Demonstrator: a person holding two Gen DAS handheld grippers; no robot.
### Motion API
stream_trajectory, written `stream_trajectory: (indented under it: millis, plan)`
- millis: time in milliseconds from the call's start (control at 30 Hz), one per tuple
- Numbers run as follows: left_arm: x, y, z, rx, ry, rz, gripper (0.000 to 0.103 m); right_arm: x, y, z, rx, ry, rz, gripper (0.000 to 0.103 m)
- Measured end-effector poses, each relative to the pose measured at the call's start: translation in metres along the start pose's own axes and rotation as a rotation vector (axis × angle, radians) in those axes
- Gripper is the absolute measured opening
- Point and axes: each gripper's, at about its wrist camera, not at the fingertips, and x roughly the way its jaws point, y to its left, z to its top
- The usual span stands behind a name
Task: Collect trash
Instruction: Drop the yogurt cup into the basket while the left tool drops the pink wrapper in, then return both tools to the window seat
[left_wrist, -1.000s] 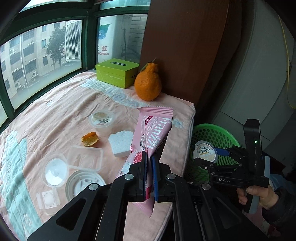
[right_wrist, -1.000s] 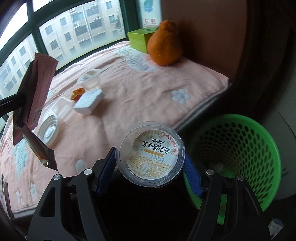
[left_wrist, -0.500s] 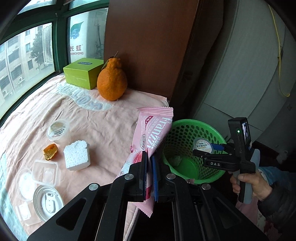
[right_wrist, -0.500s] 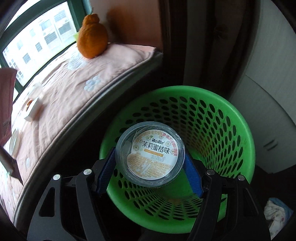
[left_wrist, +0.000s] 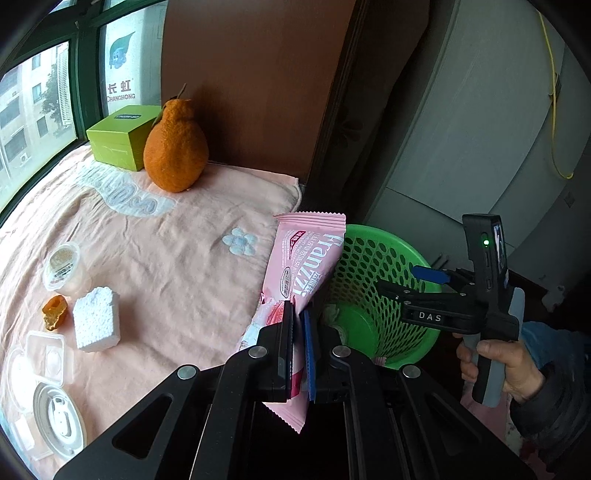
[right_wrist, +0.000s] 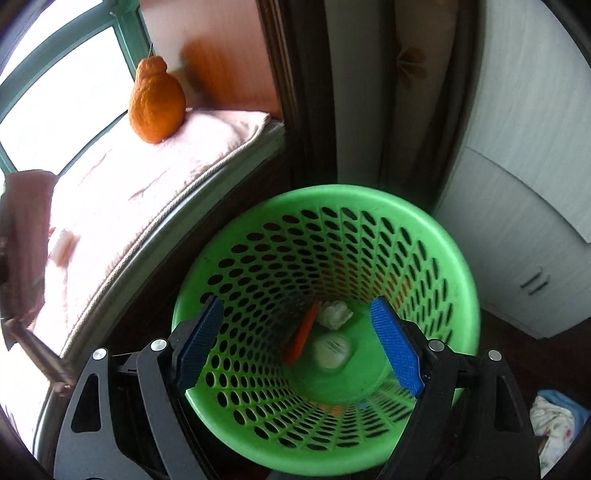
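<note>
Green basket (right_wrist: 436, 236) holds cup (right_wrist: 331, 350); left view hides it.

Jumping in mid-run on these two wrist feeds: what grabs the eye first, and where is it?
The bright green basket fills the right wrist view, with the right gripper open above it and a round cup, crumpled tissue and orange scrap at its bottom. In the left view, the left gripper pinches a pink Franzzi wrapper upright beside the basket. A big knobbly orange fruit sits at the far end of the peach blanket.
</note>
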Motion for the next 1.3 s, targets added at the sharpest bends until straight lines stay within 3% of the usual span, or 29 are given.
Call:
stream_trajectory:
  millis: [300,667,867,1100,1300]
  plan:
    - [0.041,-0.035,0.013,0.012,0.05,-0.056,0.006,-0.043,-0.024,-0.01,0.039,-0.09,-0.027,0.086]
    - [0.079,-0.066,0.012,0.027,0.11,-0.103,0.009,-0.062,-0.045,-0.022,0.107,-0.119,-0.026,0.086]
    - [0.087,-0.071,0.008,0.007,0.11,-0.121,0.038,-0.066,-0.047,-0.027,0.126,-0.123,-0.023,0.087]
    - [0.075,-0.063,0.002,-0.016,0.097,-0.1,0.046,-0.069,-0.038,-0.028,0.11,-0.124,-0.008,0.087]
    - [0.048,-0.044,-0.008,-0.04,0.07,-0.015,0.056,-0.072,-0.019,-0.025,0.08,-0.129,0.018,0.087]
